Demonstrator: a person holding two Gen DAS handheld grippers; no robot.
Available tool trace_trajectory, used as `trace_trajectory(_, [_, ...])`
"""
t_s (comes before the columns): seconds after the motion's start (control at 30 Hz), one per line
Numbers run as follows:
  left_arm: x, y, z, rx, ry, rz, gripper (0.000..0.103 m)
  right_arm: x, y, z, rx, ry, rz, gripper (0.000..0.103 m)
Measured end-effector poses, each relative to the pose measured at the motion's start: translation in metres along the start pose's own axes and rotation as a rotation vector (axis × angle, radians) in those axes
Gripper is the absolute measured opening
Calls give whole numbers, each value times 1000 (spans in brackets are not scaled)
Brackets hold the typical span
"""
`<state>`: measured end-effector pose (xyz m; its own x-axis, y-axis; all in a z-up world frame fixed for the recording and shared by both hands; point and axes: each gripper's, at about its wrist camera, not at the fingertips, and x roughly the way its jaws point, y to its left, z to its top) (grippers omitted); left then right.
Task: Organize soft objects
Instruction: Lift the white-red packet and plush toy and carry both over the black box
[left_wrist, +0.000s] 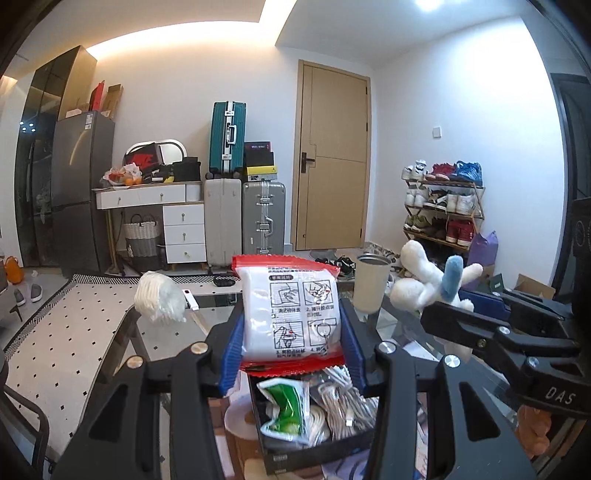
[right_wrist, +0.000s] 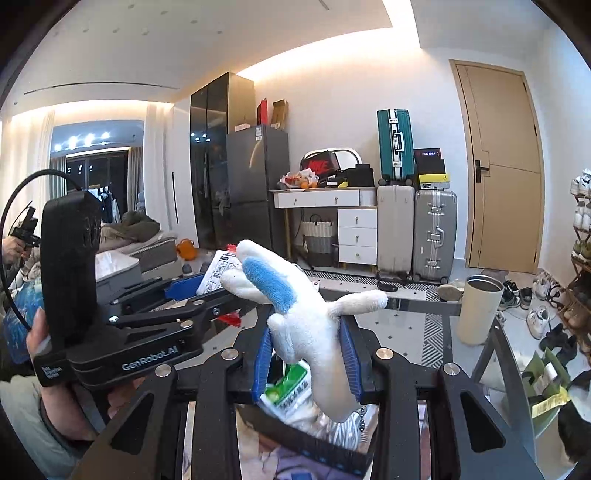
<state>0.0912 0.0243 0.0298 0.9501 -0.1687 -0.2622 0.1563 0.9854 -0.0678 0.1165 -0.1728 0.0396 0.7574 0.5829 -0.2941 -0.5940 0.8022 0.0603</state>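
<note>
Softness rules both loads: your left gripper (left_wrist: 291, 347) pinches a white packet with red ends (left_wrist: 288, 314), light, slick film that gives under pressure, so keep hold across its lower body, not the crimped edge. Your right gripper (right_wrist: 308, 356) has its blue pads (right_wrist: 263, 354) pressed into a white plush toy (right_wrist: 295, 306) at the waist; it is light and springy and may squirm loose. Both hang over the black box (left_wrist: 317, 439) near the glass table's (left_wrist: 166, 332) front edge.
</note>
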Motion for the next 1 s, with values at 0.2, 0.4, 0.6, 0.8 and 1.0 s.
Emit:
trace_trajectory(0.2, [7,4,0,-21,-7,7,46,15,-11,7,24,0,-20,34])
trace_trajectory(0.4, [9,4,-1,-34,10,-15,46,24,-21,8,57,30,-43,34])
trace_trajectory(0.6, [27,10,-3,-64,100,-18,46,40,-24,8,67,95,-64,34])
trace_trajectory(0.8, [56,12,-13,-95,237,-37,46,66,-37,0,133,227,-71,34])
trace_trajectory(1.0, [79,4,-29,-110,362,-99,46,93,-53,-13,207,326,-46,34])
